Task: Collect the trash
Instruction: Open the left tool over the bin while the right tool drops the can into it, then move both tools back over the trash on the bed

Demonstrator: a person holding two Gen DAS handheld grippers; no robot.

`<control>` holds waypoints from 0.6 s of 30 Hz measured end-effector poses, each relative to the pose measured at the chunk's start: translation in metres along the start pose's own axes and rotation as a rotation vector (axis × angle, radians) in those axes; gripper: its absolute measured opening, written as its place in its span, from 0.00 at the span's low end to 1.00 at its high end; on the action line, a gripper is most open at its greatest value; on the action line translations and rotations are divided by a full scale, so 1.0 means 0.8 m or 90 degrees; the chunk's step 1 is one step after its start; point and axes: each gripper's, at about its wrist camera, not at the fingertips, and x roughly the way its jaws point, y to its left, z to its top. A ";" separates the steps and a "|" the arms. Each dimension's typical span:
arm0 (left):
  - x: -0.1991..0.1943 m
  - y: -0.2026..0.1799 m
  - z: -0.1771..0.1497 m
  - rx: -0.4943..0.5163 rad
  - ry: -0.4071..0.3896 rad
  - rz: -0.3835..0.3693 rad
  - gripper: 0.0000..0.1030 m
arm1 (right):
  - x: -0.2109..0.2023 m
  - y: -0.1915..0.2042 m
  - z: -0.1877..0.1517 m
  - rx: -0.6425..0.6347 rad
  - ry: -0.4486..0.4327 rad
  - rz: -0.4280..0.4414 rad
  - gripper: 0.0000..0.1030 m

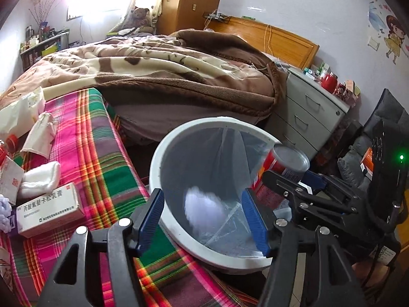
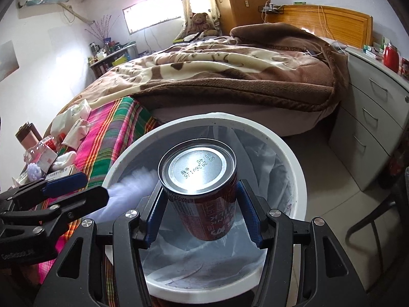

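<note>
A white round bin (image 1: 163,153) lined with a clear bag stands beside the plaid-covered bed edge; it also shows in the right wrist view (image 2: 299,174). My left gripper (image 1: 203,217) is open over the bin mouth, and a blurred white thing (image 1: 204,209) is in the air inside the bin below it. My right gripper (image 2: 202,209) is shut on a red drink can (image 2: 204,194) with its silver end up, held above the bin. The can (image 1: 288,161) shows at the bin's right rim in the left wrist view. The left gripper (image 2: 74,186) appears at left in the right wrist view.
Medicine boxes (image 1: 48,209), white tissues (image 1: 41,179) and paper bags (image 1: 38,133) lie on the plaid cloth (image 1: 97,158). A brown blanket (image 1: 179,71) covers the bed. A grey drawer unit (image 1: 311,112) stands at right, a chair (image 2: 378,230) near it.
</note>
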 end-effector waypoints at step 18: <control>-0.080 0.070 -0.022 -0.054 -0.062 0.056 0.73 | -0.027 0.048 0.007 -0.014 -0.053 0.045 0.71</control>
